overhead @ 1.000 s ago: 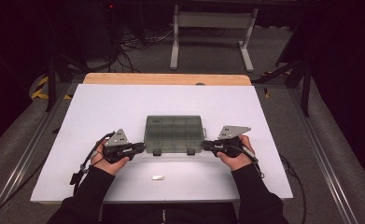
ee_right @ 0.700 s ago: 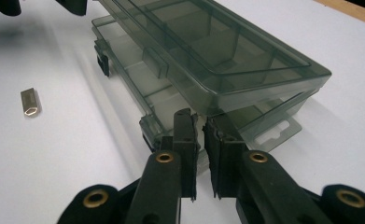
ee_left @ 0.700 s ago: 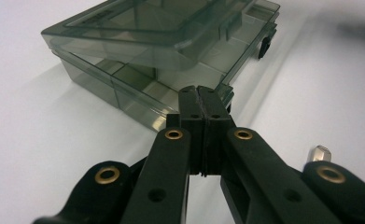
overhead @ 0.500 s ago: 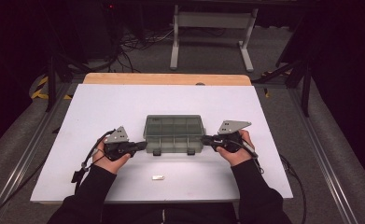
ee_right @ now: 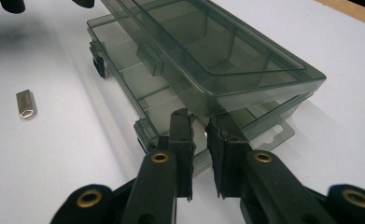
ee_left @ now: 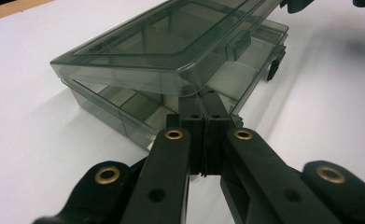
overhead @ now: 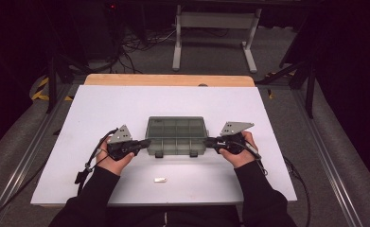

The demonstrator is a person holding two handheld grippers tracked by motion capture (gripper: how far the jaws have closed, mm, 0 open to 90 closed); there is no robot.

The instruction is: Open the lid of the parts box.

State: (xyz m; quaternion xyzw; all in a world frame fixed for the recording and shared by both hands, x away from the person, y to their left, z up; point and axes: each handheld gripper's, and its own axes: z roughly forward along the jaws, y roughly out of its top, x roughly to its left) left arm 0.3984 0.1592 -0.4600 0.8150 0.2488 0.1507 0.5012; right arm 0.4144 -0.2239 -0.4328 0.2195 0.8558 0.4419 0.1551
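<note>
Since the earlier pictures both hands have drawn in a little against the ends of the box [overhead: 176, 135], and its lid [ee_left: 171, 42] now stands lifted at the front, apart from the tray beneath. That box, of smoky clear plastic with small compartments, sits on the white table [overhead: 78, 123] between the two grippers.

At the box's left end, the left gripper [overhead: 142, 142] has its jaws pressed fully together; in the left gripper view [ee_left: 203, 116] their tips lie at the corner of the tray, just under the raised lid's edge. Nothing is visible between them, and whether the tips touch the plastic is hard to tell.

At the box's right end, the right gripper [overhead: 210, 141] has its jaws a narrow gap apart, having just been opening slightly. In the right gripper view [ee_right: 200, 122] the tips stand at the tray's near corner below the lid, with the tray's thin edge seemingly in the gap; whether the pads press on it I cannot tell.

A small metal piece [overhead: 160, 179] lies on the table nearer the person than both grippers, well apart from the box.
</note>
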